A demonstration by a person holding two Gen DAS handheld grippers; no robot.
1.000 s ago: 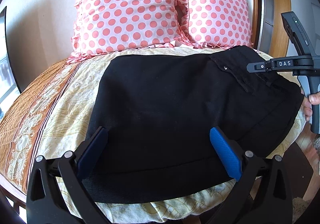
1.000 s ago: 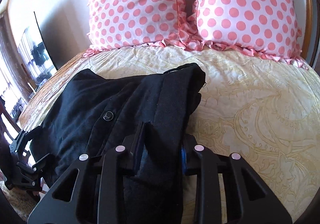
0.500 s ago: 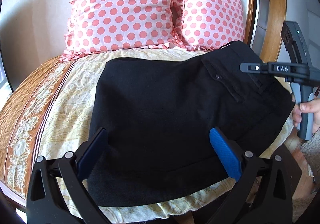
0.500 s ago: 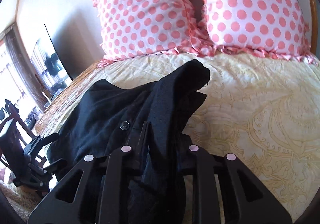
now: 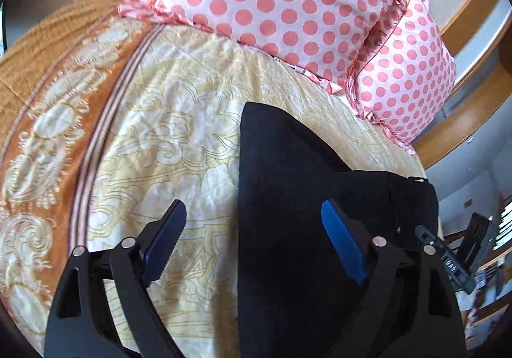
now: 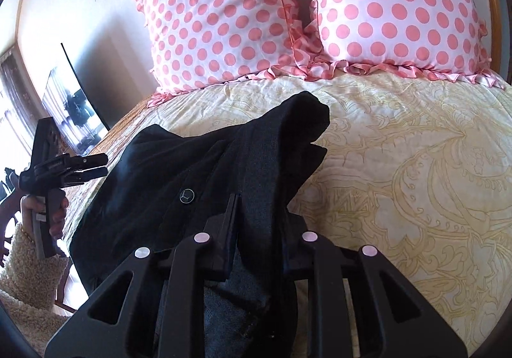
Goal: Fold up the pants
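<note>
The black pants (image 5: 304,198) lie folded on the yellow patterned bedspread (image 5: 179,121). My left gripper (image 5: 252,236) is open and empty, held above the pants' left edge, with blue pads (image 5: 342,242) spread wide. In the right wrist view my right gripper (image 6: 259,223) is shut on the waistband end of the pants (image 6: 256,159), lifting a ridge of cloth; a button (image 6: 186,195) shows beside it. The left gripper also shows in the right wrist view (image 6: 96,166), in a hand at the far left.
Two pink polka-dot pillows (image 6: 224,18) (image 6: 400,5) lean at the head of the bed. An orange bedspread border (image 5: 41,121) runs along the left side. A wooden frame (image 5: 464,121) stands at the right, a dark screen (image 6: 73,101) by the wall.
My left gripper has swung up and left, off the pants' middle to their left edge, and tilted. My right gripper keeps its hold on the waistband and has lifted slightly.
</note>
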